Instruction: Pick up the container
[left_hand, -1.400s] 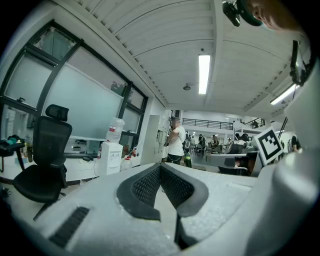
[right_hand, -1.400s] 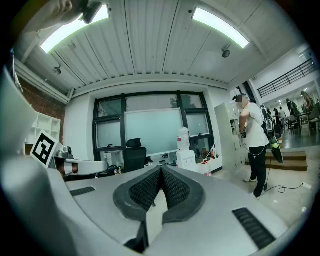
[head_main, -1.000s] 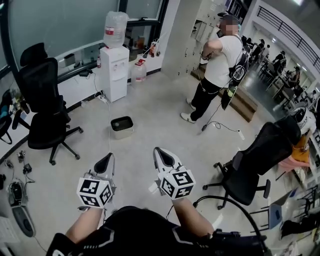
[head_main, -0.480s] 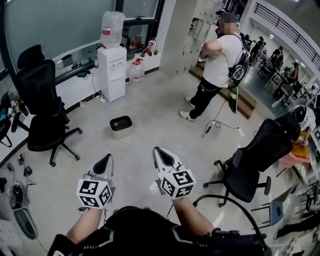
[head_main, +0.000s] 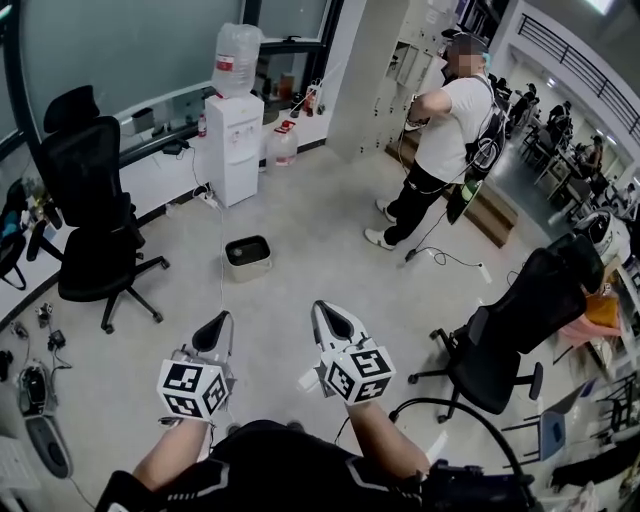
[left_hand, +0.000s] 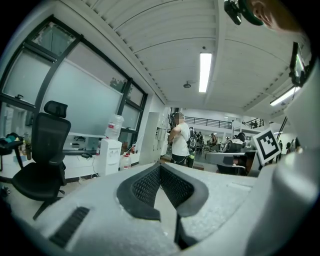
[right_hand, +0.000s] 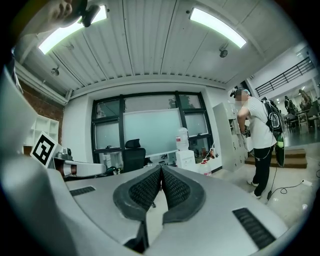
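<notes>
left gripper (head_main: 211, 331), right gripper (head_main: 334, 322) closed; container (head_main: 247, 257) upright, mouth up

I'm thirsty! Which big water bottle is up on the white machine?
The bottle sitting on top of the water dispenser, up by the window. The other bottle stands low on the floor, just right of the dispenser.
</notes>
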